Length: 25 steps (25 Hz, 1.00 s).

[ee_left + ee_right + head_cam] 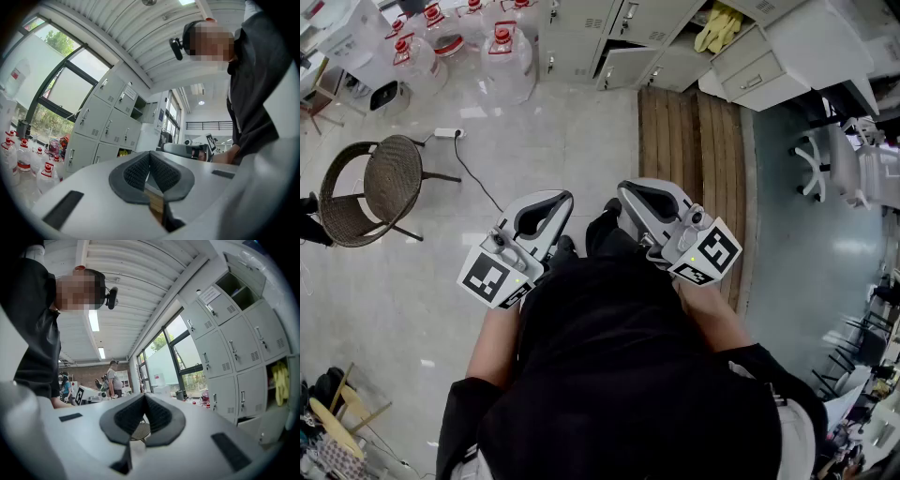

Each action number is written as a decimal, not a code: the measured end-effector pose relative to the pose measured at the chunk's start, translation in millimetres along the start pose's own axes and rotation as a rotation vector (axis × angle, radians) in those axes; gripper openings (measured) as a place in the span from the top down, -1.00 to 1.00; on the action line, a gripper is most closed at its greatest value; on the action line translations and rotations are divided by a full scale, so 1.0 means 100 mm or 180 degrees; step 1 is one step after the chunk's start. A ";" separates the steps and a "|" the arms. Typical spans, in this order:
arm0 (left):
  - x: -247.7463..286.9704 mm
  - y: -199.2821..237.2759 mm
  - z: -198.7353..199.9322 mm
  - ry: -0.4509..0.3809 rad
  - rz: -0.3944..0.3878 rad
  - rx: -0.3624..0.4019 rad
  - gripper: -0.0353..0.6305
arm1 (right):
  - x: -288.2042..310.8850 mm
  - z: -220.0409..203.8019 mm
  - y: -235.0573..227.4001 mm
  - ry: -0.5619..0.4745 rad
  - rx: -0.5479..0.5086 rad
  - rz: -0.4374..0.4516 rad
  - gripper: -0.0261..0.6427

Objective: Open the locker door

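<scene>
We hold the white left gripper and white right gripper at our waist, both jaw pairs pressed together, empty. The grey metal locker doors are at 12 o'clock, well apart.

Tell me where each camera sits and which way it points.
Head view: on the person's head, looking steeply down at the floor; both forearms, left tool and right tool show.
Left gripper view: on the left tool, tilted upward past its shut jaws toward the lockers; the person's torso shows.
Right gripper view: on the right tool, aimed likewise; torso again.
Shared: all three catch the lockers.
</scene>
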State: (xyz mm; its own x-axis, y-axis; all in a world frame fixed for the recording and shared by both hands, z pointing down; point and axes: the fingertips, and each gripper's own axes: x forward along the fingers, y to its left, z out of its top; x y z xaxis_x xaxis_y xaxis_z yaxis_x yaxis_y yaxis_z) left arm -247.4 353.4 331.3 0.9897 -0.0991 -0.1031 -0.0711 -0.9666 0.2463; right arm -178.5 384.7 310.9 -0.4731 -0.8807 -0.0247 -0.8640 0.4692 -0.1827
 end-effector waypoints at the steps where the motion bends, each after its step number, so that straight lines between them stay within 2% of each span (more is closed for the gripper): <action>1: 0.00 -0.02 -0.01 0.0013 -0.0017 -0.0005 0.86 | 0.00 0.00 0.02 0.0007 0.0003 0.0011 0.89; 7: 0.04 -0.09 -0.05 0.0037 -0.0075 -0.0022 0.86 | -0.04 0.00 0.09 0.0020 -0.0019 0.0072 0.89; 14: 0.02 -0.11 -0.03 0.0044 -0.0085 0.0004 0.86 | -0.19 0.07 -0.02 -0.0163 0.0094 -0.0082 0.89; 19: 0.00 -0.07 -0.01 0.0040 -0.0050 0.0005 0.86 | -0.19 0.00 -0.03 -0.0057 0.0051 -0.0124 0.89; 25: 0.15 -0.16 -0.14 0.0121 -0.0200 -0.0078 0.86 | -0.21 -0.06 -0.12 -0.0014 0.0085 -0.0227 0.89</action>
State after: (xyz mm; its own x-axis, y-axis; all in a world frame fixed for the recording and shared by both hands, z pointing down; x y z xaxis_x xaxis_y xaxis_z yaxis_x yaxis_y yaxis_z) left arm -229.9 370.4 339.4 0.9962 -0.0291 -0.0826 -0.0062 -0.9645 0.2641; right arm -159.3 398.1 319.1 -0.4096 -0.9121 -0.0149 -0.8905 0.4034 -0.2104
